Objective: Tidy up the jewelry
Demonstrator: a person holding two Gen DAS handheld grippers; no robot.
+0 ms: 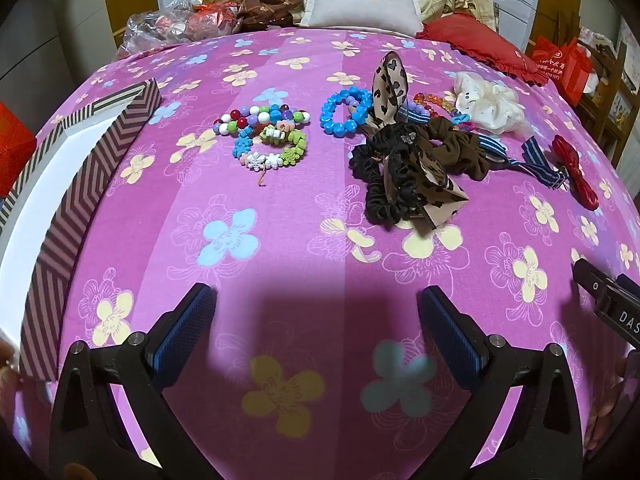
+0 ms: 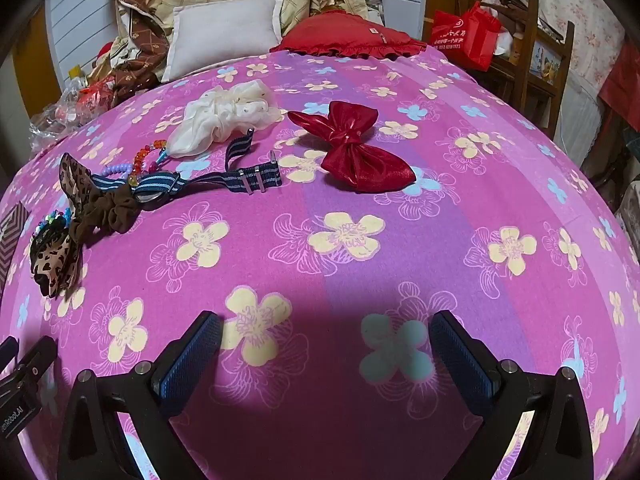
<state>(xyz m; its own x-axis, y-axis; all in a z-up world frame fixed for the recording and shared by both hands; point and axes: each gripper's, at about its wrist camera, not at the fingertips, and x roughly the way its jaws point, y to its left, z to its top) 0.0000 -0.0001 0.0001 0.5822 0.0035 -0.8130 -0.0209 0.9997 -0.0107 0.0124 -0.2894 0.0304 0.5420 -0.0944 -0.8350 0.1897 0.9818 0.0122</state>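
At the bottom of each wrist view, the left gripper (image 1: 316, 320) and right gripper (image 2: 326, 344) stand wide apart with nothing between them, over the pink floral bedsheet (image 1: 280, 200). Beyond the left one, mid-frame, lie beaded bracelets (image 1: 264, 132) and dark scrunchies (image 1: 404, 168); a striped box (image 1: 76, 184) sits far left. Upper centre of the right view holds a red bow (image 2: 352, 148).

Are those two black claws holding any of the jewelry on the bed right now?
No. The left gripper and the right gripper both stand wide open over the bedspread with nothing between their fingers.
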